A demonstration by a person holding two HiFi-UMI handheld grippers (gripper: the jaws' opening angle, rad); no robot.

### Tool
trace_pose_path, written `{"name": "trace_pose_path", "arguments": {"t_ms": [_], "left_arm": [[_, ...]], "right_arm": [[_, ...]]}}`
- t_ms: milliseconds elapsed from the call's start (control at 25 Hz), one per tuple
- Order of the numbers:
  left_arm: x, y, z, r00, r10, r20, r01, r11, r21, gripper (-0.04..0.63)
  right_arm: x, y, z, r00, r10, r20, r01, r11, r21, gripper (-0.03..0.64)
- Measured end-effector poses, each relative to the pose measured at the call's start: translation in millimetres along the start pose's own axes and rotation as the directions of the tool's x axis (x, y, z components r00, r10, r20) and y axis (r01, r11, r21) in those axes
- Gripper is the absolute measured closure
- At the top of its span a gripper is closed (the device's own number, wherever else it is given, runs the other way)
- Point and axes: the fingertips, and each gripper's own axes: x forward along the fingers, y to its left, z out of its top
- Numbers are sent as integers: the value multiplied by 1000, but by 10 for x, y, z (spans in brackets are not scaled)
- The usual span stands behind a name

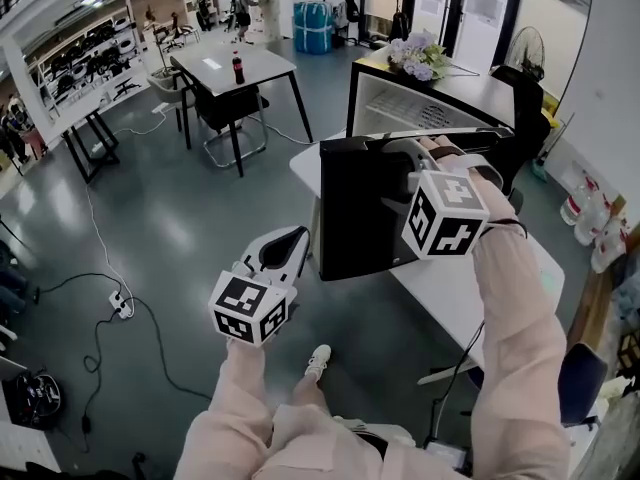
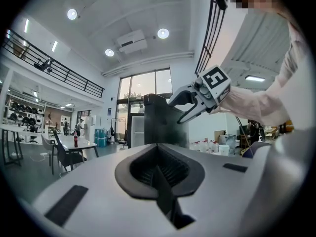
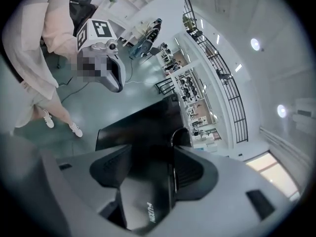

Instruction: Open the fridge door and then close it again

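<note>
The upper edge of the black flat fridge door lies between the 2 spread jaws of the right gripper, unclamped; the left gripper, closed on nothing, hangs farther off.

The black fridge stands directly on a white table.

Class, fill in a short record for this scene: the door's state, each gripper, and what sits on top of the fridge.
Fridge door: open, swung out from the fridge
Right gripper: fingers apart, the door's top edge between them
Left gripper: fingers together, empty, clear of the door
On top of fridge: flowers
Fridge stands on: white table
</note>
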Motion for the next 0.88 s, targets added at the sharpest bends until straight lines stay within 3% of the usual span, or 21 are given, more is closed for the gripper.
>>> {"name": "trace_pose_path", "arguments": {"t_ms": [320, 880], "left_arm": [[-389, -474, -193, 999, -27, -33, 27, 1000, -5, 584], [-560, -1281, -175, 987, -147, -58, 149, 988, 32, 584]], "right_arm": [[-392, 327, -24, 999, -19, 38, 18, 1000, 20, 350], [-1157, 874, -321, 997, -68, -31, 67, 997, -31, 354]]}}
